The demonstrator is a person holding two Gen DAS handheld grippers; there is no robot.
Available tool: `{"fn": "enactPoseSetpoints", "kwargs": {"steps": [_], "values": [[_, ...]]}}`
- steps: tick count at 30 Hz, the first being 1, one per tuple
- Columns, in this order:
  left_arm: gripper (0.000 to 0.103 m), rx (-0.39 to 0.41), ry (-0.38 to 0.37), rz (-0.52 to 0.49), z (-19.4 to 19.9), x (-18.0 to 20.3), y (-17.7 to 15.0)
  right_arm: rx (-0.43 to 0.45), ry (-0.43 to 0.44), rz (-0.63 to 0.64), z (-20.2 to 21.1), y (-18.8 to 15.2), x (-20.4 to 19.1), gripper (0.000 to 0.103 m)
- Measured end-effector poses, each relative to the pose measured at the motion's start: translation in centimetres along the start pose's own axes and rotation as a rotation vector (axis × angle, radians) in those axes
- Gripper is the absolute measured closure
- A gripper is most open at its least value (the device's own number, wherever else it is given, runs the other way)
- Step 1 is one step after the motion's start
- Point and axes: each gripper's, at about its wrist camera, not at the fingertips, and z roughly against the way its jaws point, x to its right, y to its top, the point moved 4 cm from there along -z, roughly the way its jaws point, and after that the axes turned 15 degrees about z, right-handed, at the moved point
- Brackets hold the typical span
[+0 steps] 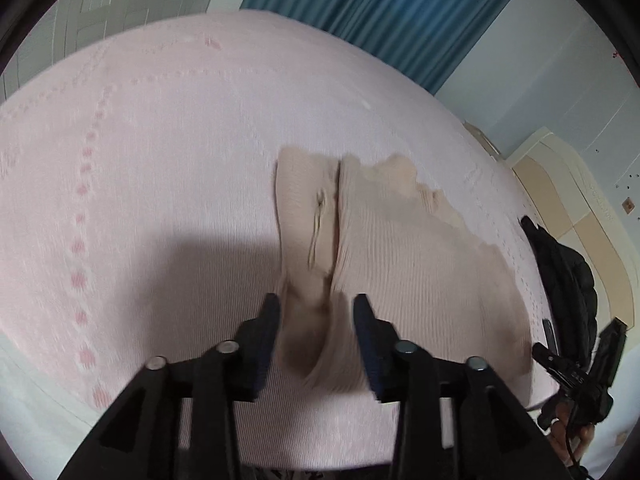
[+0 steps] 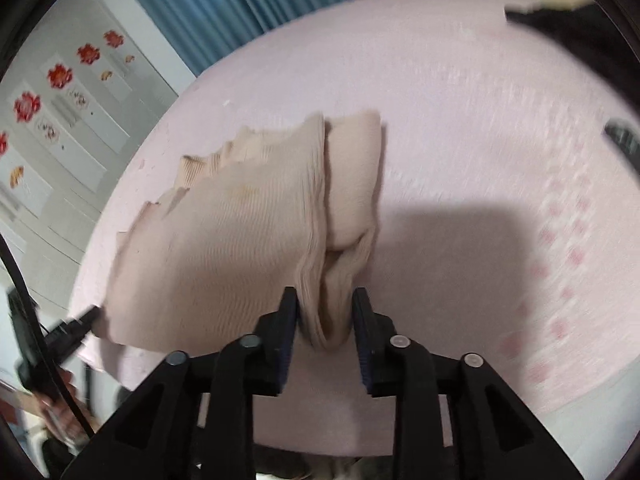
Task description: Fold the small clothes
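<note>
A beige ribbed garment (image 1: 400, 248) lies folded on the pink bed (image 1: 160, 160), with a plain inner layer showing along its left side. Its near corner rises in a bunched fold between the fingers of my left gripper (image 1: 316, 308), whose jaws stand apart and do not pinch it. In the right wrist view the same garment (image 2: 224, 240) spreads to the left. Another bunched fold of it hangs between the parted fingers of my right gripper (image 2: 325, 300), loose rather than clamped. Both grippers point down at the near edge of the bed (image 2: 460, 140).
A black padded item (image 1: 568, 272) lies at the bed's right edge beside a cream headboard (image 1: 580, 200). A blue curtain (image 1: 380, 12) hangs behind. A wardrobe with red flower decals (image 2: 60, 76) stands to the left, and a dark object (image 2: 580, 20) lies at the far right.
</note>
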Motion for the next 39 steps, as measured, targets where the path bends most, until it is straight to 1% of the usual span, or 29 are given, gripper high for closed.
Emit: {"fn": "enactPoseSetpoints", "kwargs": {"steps": [1,3,5,8,10,13,14,15,16,17,18,19,20,21,22,23,24,26,28,29,30,31,32,33,35,36,37,38,39], "values": [[0.058,0.011,-0.001,-0.008,-0.1,0.5,0.8,0.019,-0.028,0.022,0.3,1.1,0.2,0.066],[0.057,0.022,-0.007,-0.02,-0.4,1.0,2.1,0.038,-0.055,0.045,0.5,2.7,0.6,0.065],[0.054,0.027,-0.014,-0.039,-1.3,2.5,3.4,0.05,-0.07,0.061,0.3,4.5,0.8,0.065],[0.054,0.026,-0.001,-0.075,-3.0,4.3,4.7,0.061,-0.084,0.082,-1.1,7.3,0.7,0.065],[0.054,0.019,0.01,-0.107,-4.9,6.0,5.6,0.063,-0.092,0.097,-2.8,9.3,0.5,0.065],[0.054,0.013,0.059,-0.168,-7.5,7.5,6.6,0.027,-0.108,0.094,-6.0,11.3,0.8,0.065],[0.054,0.013,0.101,-0.21,-8.7,8.1,7.1,0.012,-0.104,0.089,-7.0,11.8,1.0,0.065],[0.054,0.018,0.131,-0.23,-9.3,8.0,7.5,-0.008,-0.088,0.079,-8.2,12.2,1.1,0.065],[0.056,0.01,0.154,-0.235,-10.2,8.0,7.8,-0.025,-0.071,0.067,-9.1,12.3,1.3,0.065],[0.06,-0.003,0.159,-0.233,-10.7,8.0,8.0,-0.045,-0.056,0.05,-10.2,12.5,1.5,0.065],[0.061,-0.04,0.147,-0.224,-11.8,8.0,8.1,-0.06,-0.049,0.039,-11.0,12.6,1.7,0.065],[0.065,-0.059,0.143,-0.222,-12.3,8.0,8.1,-0.077,-0.051,0.036,-11.9,12.7,1.7,0.065],[0.08,-0.085,0.15,-0.225,-13.2,8.0,8.0,-0.084,-0.053,0.038,-12.3,12.7,1.7,0.066],[0.093,-0.09,0.159,-0.23,-13.7,7.9,8.0,-0.089,-0.054,0.043,-12.8,12.9,1.6,0.078],[0.096,-0.074,0.151,-0.226,-13.8,7.7,8.1,-0.097,-0.047,0.045,-13.1,12.9,1.4,0.097],[0.096,-0.027,0.112,-0.196,-13.1,7.4,8.4,-0.094,-0.024,0.044,-13.3,13.1,1.2,0.097],[0.096,0.001,0.073,-0.164,-12.4,7.1,8.8,-0.066,-0.014,0.044,-12.9,13.3,1.1,0.097],[0.096,0.026,0.038,-0.107,-11.7,6.3,9.6,0.003,0.008,0.045,-12.0,14.0,1.0,0.097],[0.096,0.024,0.041,-0.082,-11.9,5.8,9.9,0.005,0.029,0.029,-12.1,14.3,1.1,0.097],[0.096,0.002,0.059,-0.083,-12.5,5.4,9.9,-0.012,0.03,0.024,-12.5,14.2,1.2,0.097],[0.096,-0.012,0.077,-0.092,-13.0,5.4,9.7,-0.035,0.021,0.025,-13.2,14.0,1.4,0.097],[0.096,-0.026,0.104,-0.11,-13.5,5.4,9.4,-0.066,-0.013,0.032,-14.1,13.7,1.6,0.097],[0.093,-0.028,0.12,-0.121,-13.8,5.5,9.3,-0.084,-0.037,0.04,-14.7,13.4,1.8,0.097],[0.093,-0.023,0.146,-0.145,-14.1,5.7,9.0,-0.074,-0.042,0.045,-14.7,13.2,1.8,0.097],[0.092,-0.017,0.155,-0.165,-14.1,6.0,8.9,-0.081,-0.071,0.064,-14.5,13.2,1.5,0.094],[0.092,-0.023,0.154,-0.169,-14.0,6.1,8.9,-0.091,-0.09,0.078,-14.3,13.3,1.2,0.089],[0.091,-0.028,0.147,-0.164,-13.9,6.2,9.0,-0.097,-0.112,0.084,-13.9,13.4,1.0,0.085],[0.088,-0.031,0.141,-0.159,-13.8,6.1,9.1,-0.098,-0.121,0.087,-13.5,13.5,0.7,0.084],[0.085,-0.037,0.125,-0.149,-13.4,6.0,9.1,-0.092,-0.111,0.089,-12.9,13.6,0.2,0.083]]}}
